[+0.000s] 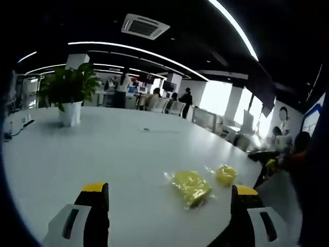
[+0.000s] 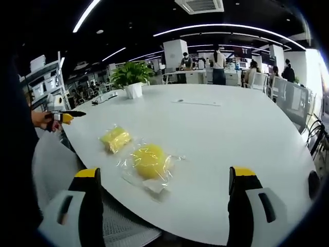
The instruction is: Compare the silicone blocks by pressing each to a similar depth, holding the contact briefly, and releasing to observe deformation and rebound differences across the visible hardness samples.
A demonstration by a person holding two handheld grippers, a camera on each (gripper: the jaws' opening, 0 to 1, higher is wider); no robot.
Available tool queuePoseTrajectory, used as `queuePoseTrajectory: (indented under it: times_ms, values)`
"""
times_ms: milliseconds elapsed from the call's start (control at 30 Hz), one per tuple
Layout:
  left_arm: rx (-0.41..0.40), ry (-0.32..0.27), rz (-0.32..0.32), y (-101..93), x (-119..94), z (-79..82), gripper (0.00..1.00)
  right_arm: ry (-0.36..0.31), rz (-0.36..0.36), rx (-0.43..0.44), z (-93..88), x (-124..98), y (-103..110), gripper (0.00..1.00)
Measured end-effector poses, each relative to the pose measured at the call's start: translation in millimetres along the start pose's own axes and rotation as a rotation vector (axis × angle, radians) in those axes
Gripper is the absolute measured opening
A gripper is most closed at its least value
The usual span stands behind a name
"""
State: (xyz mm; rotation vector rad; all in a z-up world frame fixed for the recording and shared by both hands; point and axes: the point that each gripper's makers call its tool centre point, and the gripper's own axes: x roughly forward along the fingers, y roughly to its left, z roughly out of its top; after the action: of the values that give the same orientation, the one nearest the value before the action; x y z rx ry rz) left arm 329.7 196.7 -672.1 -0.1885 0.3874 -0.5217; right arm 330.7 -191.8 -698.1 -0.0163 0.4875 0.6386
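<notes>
Big white table (image 1: 103, 154), rounded edge, in an open office w/ strip lights and a ceiling AC unit (image 1: 145, 25). Potted plant (image 1: 69, 95) sits well back on the table, people at desks behind it.

Two yellow blocks, each in a clear plastic bag, lie near the table edge. In the left gripper view the bigger block (image 1: 191, 187) is between the jaws but closer to the right one, and the small block (image 1: 226, 174) is just beside it, farther out; they're close but apart afaict. Left gripper (image 1: 169, 193) jaws spread wide, nothing in them, above the table short of the blocks.

Right gripper view looks from the other side: round block (image 2: 149, 161) nearest, between the jaws toward the left one, rectangular block (image 2: 115, 139) just past it. Right gripper (image 2: 164, 175) also wide apart, holding nothing, hanging off the table edge over a mesh chair (image 2: 123, 226). That view also catches the left gripper at far left w/ a hand (image 2: 43, 121) on it, plus a thin cable (image 2: 198, 103) lying mid-table.
</notes>
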Motion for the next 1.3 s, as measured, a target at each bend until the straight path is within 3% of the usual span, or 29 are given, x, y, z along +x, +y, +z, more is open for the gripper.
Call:
queuePoseTrajectory:
  times_ms: [200, 400, 500, 633, 733, 900, 1200, 1300]
  values:
    - [0.049, 0.022, -0.023, -5.3, 1.1, 0.1, 1.00, -0.003, -0.012, 0.005, -1.6, -4.8, -0.2, 0.97]
    - [0.044, 0.017, -0.018, -4.7, 1.2, 2.5, 1.00, -0.006, -0.035, 0.000, -5.8, -8.2, 3.2, 0.97]
    - [0.041, 0.034, -0.016, -4.4, 0.5, -1.2, 1.00, 0.030, -0.042, -0.005, -11.5, -8.4, 4.4, 0.97]
    - [0.044, 0.050, -0.013, 0.0, -6.3, -8.1, 1.00, 0.027, -0.051, -0.002, -5.4, -10.8, -1.5, 0.97]
    - [0.035, 0.021, 0.006, 7.6, -5.7, 1.5, 1.00, 0.030, -0.052, 0.010, -5.1, -10.7, -4.6, 0.97]
    - [0.045, 0.005, -0.004, 3.4, -1.0, 8.9, 1.00, 0.048, -0.046, -0.004, -11.2, -10.2, -5.8, 0.97]
    - [0.050, 0.034, -0.038, -15.5, 0.2, -1.4, 1.00, 0.035, -0.069, 0.015, -11.5, -19.0, -9.1, 0.97]
    - [0.049, 0.045, -0.038, -12.8, 2.0, -5.4, 1.00, 0.026, -0.072, 0.025, -11.7, -22.6, -10.1, 0.97]
